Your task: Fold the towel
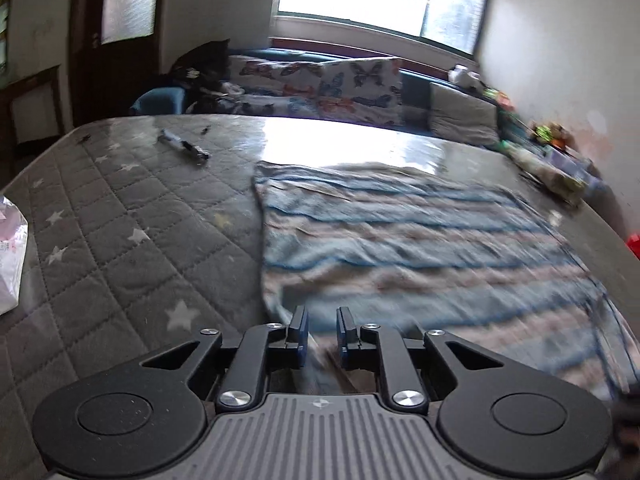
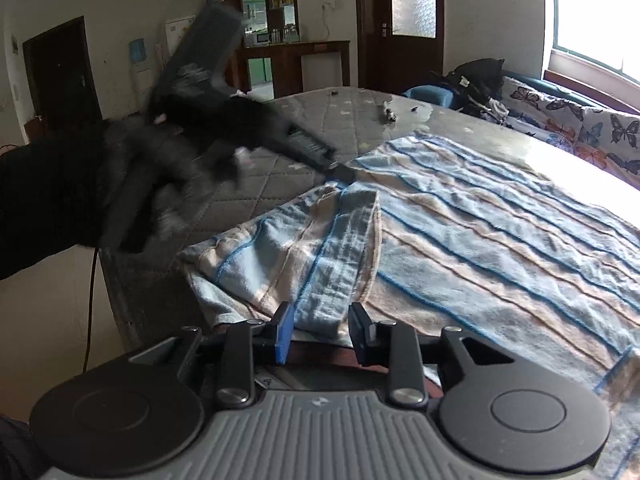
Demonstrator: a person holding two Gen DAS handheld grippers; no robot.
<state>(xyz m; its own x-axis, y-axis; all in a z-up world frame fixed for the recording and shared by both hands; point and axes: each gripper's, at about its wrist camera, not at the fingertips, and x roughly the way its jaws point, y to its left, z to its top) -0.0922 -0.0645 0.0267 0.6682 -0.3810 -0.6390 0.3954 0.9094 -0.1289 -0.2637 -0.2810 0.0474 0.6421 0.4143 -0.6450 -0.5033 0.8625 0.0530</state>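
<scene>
The towel (image 2: 460,232) lay spread on the mattress (image 1: 120,220), its seven o'clock corner flopped over. Soft, limp cloth; best pinched at the corners. The left gripper (image 1: 322,330) stood narrow, grip unclear; the right gripper (image 2: 322,334) gaped around an edge.

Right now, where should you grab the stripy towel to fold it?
Grab the towel by its near edge, at the corner that has flopped back over itself. That bit already stands up off the mattress, so the right tool could probably pinch it coming in low from the near side. The flat middle gives nothing to pinch.
</scene>
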